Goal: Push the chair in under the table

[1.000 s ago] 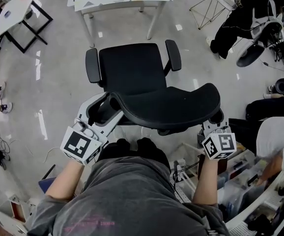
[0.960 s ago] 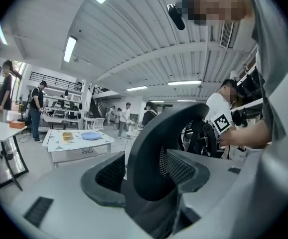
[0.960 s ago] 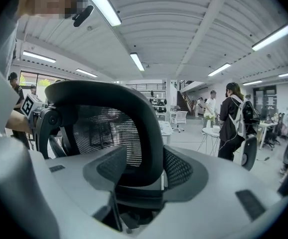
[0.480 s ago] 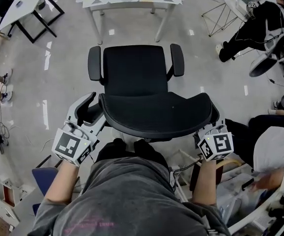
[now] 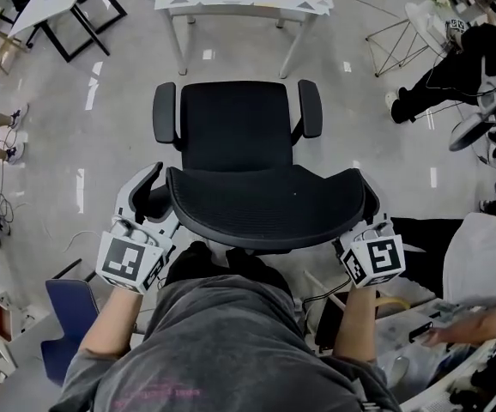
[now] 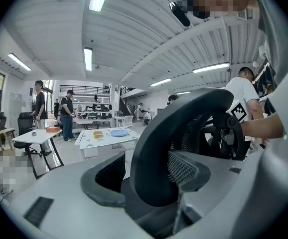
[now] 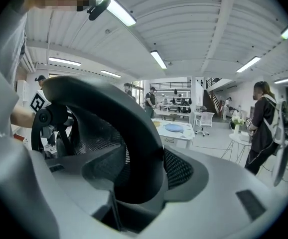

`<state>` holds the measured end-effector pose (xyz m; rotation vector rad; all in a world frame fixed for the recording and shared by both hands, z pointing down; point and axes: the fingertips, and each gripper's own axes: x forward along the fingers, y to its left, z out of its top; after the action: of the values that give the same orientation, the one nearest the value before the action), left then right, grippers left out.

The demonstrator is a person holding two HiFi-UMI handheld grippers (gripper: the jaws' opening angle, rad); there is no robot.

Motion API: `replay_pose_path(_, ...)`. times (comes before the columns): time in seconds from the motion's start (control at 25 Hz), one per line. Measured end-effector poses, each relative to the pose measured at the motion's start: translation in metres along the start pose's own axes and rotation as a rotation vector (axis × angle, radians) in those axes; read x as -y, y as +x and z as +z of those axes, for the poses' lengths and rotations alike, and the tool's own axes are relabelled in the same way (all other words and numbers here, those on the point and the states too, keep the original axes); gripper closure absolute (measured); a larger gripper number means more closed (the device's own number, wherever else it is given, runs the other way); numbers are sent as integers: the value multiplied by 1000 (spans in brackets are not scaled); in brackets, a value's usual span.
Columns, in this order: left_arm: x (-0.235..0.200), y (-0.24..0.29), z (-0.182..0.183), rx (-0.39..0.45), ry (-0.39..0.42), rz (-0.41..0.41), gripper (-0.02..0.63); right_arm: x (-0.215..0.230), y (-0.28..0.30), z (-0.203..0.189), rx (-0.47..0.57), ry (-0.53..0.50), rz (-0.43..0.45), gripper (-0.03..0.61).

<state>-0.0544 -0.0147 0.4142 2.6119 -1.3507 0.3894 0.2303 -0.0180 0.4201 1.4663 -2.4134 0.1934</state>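
Black mesh fills most of the head view: the chair (image 5: 239,123) hides its own base beneath the seat, and its curved backrest (image 5: 265,209) covers the jaws of the right gripper (image 7: 141,169), leaving only that gripper's marker cube showing. The table (image 5: 231,9) beyond the chair's front is cut off by the top edge of that view.

Both bare forearms reach forward from the person's grey-shirted torso, one to each end of the backrest, with the marker cubes facing up.

The left gripper (image 5: 155,191) straddles the backrest's left end. Its jaws have just been opening and stand wide, with the rim between them; the inner pad lies against the rim, while the outer pad looks just clear of it, so there is no firm grip. In the right gripper view, the rim of the backrest's right end fills the gap between the jaws and both pads appear to press on it.

The chair faces the table, with bare floor between them.
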Motion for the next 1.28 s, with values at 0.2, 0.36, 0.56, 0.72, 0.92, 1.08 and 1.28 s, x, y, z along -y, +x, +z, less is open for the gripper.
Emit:
replay_pose_path(0.2, -4, 5, 2, 0, 7, 22, 345, 4, 7, 4, 22, 3, -4, 354)
replay_pose_path(0.36, -12, 11, 7, 7, 29, 51, 347, 5, 15, 8, 25, 0, -3, 354)
replay_pose_path(0.56, -24, 26, 11, 15, 61, 82, 396, 11, 34, 13, 32, -4, 0, 354)
replay_pose_path(0.72, -40, 41, 16, 24, 61, 87, 396, 17, 53, 18, 39, -8, 16, 354)
replay_pose_path(0.92, -64, 68, 26, 22, 63, 82, 388, 28, 83, 29, 41, -8, 24, 354)
replay_pose_path(1.08, -82, 84, 31, 20, 72, 86, 388, 35, 106, 36, 42, -15, 19, 354)
replay_pose_path(1.28, -108, 108, 40, 22, 68, 66, 388, 45, 137, 46, 55, -9, 1, 354)
